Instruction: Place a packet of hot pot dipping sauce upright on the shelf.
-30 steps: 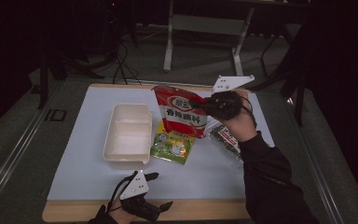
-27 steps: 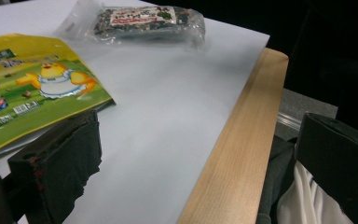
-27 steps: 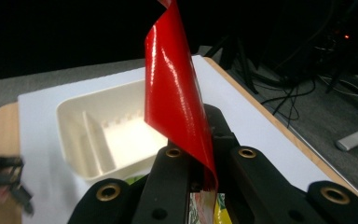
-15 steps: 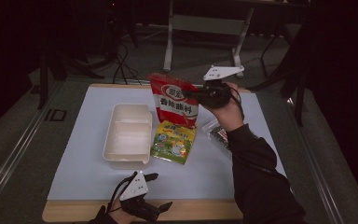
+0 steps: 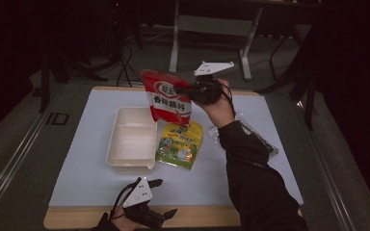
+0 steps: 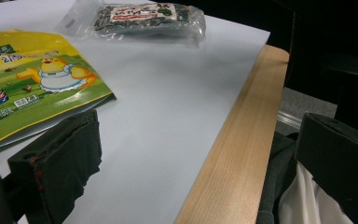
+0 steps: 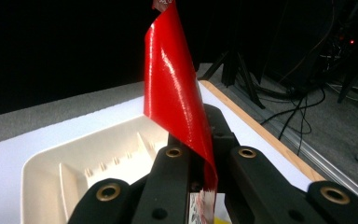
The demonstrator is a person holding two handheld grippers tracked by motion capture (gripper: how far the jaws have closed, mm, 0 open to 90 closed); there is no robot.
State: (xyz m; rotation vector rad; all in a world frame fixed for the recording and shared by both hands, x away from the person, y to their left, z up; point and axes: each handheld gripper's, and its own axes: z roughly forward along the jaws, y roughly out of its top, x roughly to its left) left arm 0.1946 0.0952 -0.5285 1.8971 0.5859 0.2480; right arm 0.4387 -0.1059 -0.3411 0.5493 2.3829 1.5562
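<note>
My right gripper (image 5: 185,90) is shut on the edge of a red snack bag (image 5: 167,97) and holds it in the air above the table, beside the cream two-compartment tray (image 5: 121,148). In the right gripper view the red bag (image 7: 177,98) rises from between the closed jaws, with the tray (image 7: 42,163) below. A yellow-green snack bag (image 5: 180,144) lies flat right of the tray. My left gripper (image 5: 166,198) rests open at the table's front edge, nothing between its jaws; in its view the yellow-green bag (image 6: 28,88) lies ahead at the left.
A clear packet of dark snacks (image 5: 255,137) lies on the white mat (image 5: 86,159) at the right, partly behind the person's sleeve; it is the clear packet (image 6: 144,18) at the top of the left gripper view. The wooden table edge (image 6: 242,140) runs along the front.
The right gripper has lifted the red bag off the table and carried it up and to the left, toward the tray. The left gripper has stayed put.
</note>
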